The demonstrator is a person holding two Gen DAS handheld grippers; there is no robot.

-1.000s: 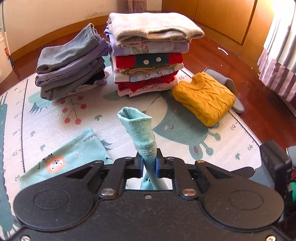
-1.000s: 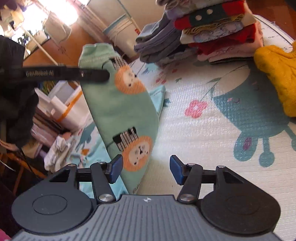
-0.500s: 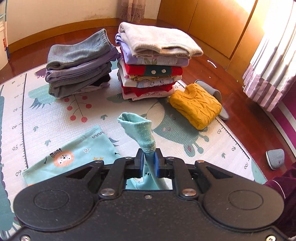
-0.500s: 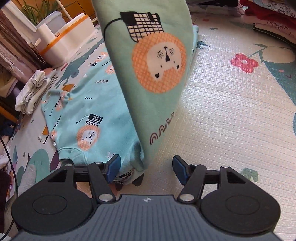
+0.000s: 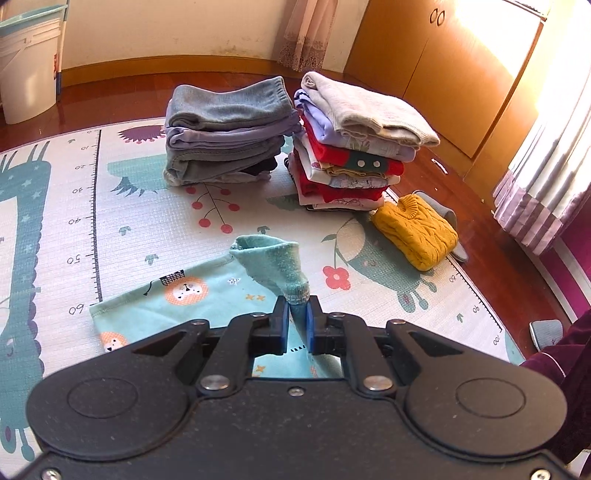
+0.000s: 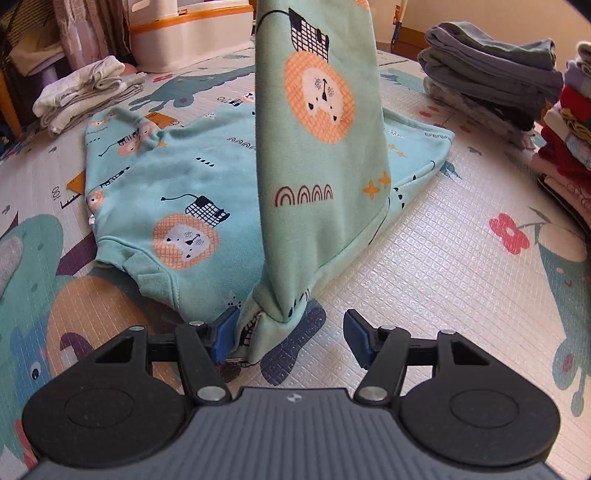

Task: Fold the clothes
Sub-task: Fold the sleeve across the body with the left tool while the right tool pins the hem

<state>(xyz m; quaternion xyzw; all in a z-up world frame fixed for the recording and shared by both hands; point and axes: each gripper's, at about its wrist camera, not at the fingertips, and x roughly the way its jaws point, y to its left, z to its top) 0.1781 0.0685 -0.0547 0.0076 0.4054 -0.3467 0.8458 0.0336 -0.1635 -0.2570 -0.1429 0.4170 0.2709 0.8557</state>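
A mint sweatshirt with lion prints (image 6: 177, 184) lies flat on the play mat (image 6: 443, 258). One of its sleeves (image 6: 317, 129) is lifted up out of the right wrist view. My left gripper (image 5: 295, 325) is shut on that sleeve's ribbed cuff (image 5: 273, 258), its jaws closing tighter on it. The sweatshirt body (image 5: 177, 295) spreads to the left below it. My right gripper (image 6: 288, 336) is open low over the mat, at the foot of the raised sleeve. A bunched fold of the sleeve sits between its fingers, against the left pad (image 6: 223, 332).
Two stacks of folded clothes (image 5: 229, 136) (image 5: 354, 147) stand at the mat's far side, with a yellow knit sweater (image 5: 417, 229) and a grey slipper (image 5: 443, 214) to their right. A white bucket (image 5: 26, 74), a storage box (image 6: 192, 33) and pale folded clothes (image 6: 85, 88) lie around the edges.
The left gripper drew back with the cuff, so the stacks look farther away. The right gripper rolled and sank from beside the hanging sleeve to its foot near the mat.
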